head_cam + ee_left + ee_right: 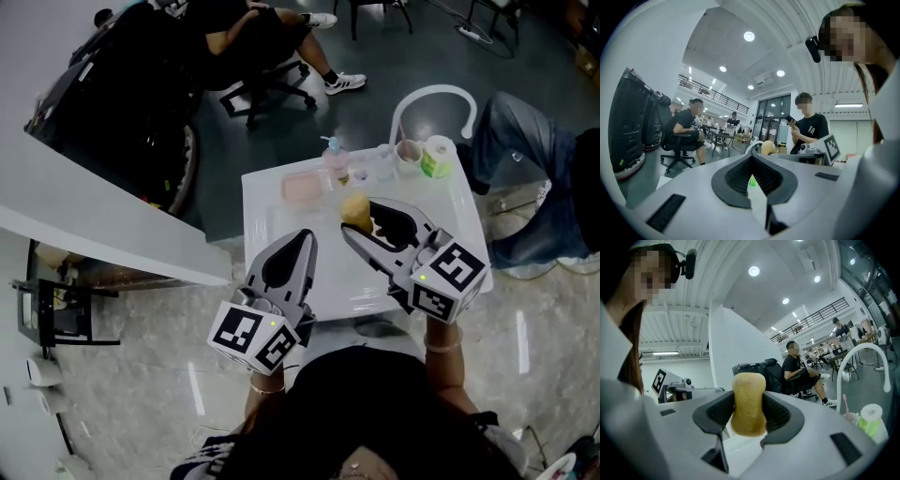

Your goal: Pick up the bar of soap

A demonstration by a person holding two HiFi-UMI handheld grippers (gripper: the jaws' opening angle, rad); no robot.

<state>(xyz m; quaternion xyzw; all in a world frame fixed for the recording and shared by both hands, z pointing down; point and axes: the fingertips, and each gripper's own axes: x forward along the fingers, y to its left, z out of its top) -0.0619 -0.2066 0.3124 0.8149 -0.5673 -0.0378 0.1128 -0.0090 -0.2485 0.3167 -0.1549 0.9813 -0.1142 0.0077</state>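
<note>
The bar of soap (pixel 355 210) is a yellowish oval block, and my right gripper (pixel 360 218) is shut on it, holding it up above the white table (pixel 281 246). In the right gripper view the soap (pixel 748 404) stands upright between the dark pads, and the right gripper (pixel 749 422) points out level across the room. My left gripper (pixel 302 240) hovers over the table's front left with its jaws together and nothing in them. The left gripper view shows the left gripper (pixel 752 163) shut, with the soap (pixel 768 147) small beyond it.
At the table's far edge sit a pink soap dish (pixel 303 189), a pump bottle (pixel 334 159), a cup (pixel 409 152) and a green-and-white roll (pixel 436 156). A white chair back (pixel 433 94) stands behind. A person sits at the right (pixel 534 178), another on an office chair (pixel 267 84).
</note>
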